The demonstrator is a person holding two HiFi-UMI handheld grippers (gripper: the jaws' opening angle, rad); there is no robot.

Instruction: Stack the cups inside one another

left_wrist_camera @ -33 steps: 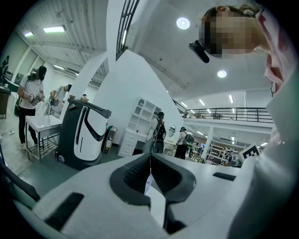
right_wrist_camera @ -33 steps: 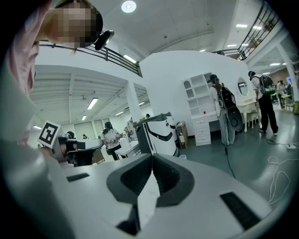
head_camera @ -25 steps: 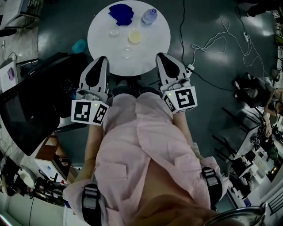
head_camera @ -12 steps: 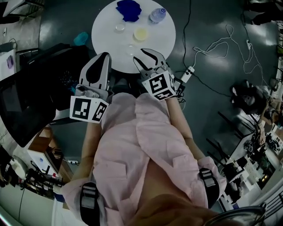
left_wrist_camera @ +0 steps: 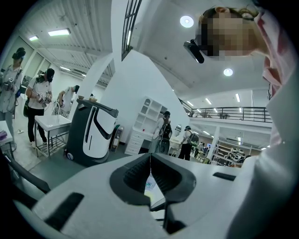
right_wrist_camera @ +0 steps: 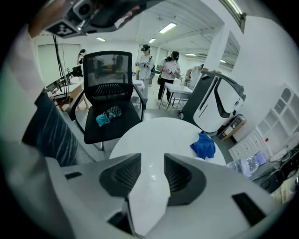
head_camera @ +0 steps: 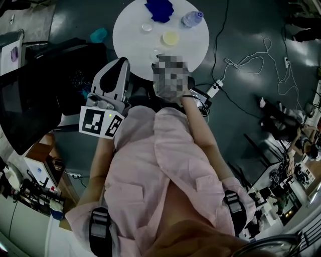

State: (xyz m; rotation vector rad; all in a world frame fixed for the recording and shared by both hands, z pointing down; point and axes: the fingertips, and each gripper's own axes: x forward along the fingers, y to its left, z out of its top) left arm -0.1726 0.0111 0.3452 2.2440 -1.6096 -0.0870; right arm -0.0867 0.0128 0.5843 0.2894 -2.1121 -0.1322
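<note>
Head view: I count three cups on the round white table, each showing as a circle from above, so their long axes run upright. I cannot tell which end is the mouth. All three stand apart, none nested. The near clear cup sits ahead and right of my left gripper tips. The yellow cup is further right, and the far clear cup is straight beyond. There is one blue cloth and one bottle at the far rim.

Left gripper view: the jaws are pressed together, only a thin seam between them, with nothing gripped. They aim out across the room, not at the cups.

Right gripper view: my right gripper has just been opening its jaws and they now stand wide. Only bare tabletop shows between them. The cloth lies ahead and to the right of the tips, and the bottle lies further right. One office chair stands beyond the table. I cannot pick out the cups here.
</note>
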